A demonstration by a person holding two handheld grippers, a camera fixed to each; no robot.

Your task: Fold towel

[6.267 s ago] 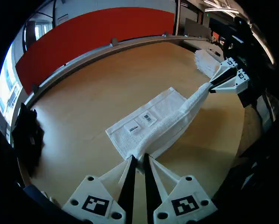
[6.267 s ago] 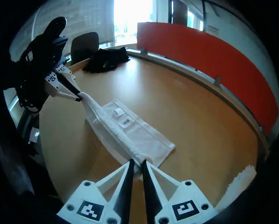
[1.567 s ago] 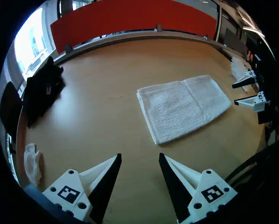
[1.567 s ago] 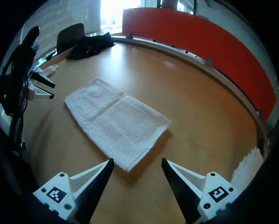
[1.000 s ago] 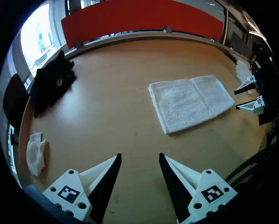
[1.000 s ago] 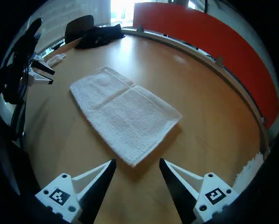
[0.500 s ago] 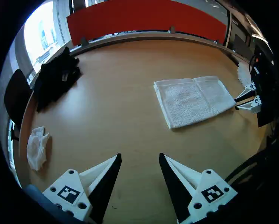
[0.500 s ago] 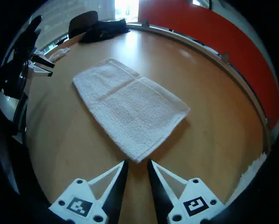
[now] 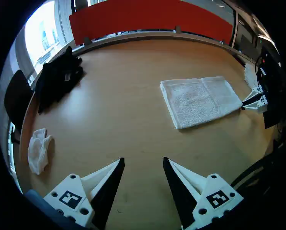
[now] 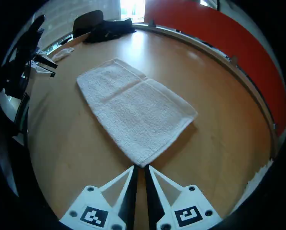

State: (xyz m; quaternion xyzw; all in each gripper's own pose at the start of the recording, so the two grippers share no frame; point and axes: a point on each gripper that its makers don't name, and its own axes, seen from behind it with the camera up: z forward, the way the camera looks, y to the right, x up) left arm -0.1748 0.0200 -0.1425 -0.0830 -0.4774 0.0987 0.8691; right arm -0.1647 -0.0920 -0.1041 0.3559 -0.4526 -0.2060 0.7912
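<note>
A white towel (image 9: 198,99), folded to a rectangle, lies flat on the wooden table (image 9: 116,103). In the right gripper view the towel (image 10: 135,105) reaches down to my right gripper (image 10: 141,167), whose fingers are shut on its nearest corner. The left gripper view has that right gripper (image 9: 247,104) at the towel's right-hand corner. My left gripper (image 9: 143,161) stands open above bare table, well short of the towel. It appears again as the left gripper (image 10: 53,70) at the far left, open and apart from the towel.
A black garment (image 9: 58,78) lies at the table's far left beside a dark chair (image 9: 12,99). Near the left edge sits a crumpled white cloth (image 9: 37,149). A red panel (image 9: 150,17) runs along the far edge. More white towels (image 10: 255,178) sit at the right edge.
My right gripper moved forward to the towel's near corner and shut there. The left gripper stayed open and drew slightly away from the towel.
</note>
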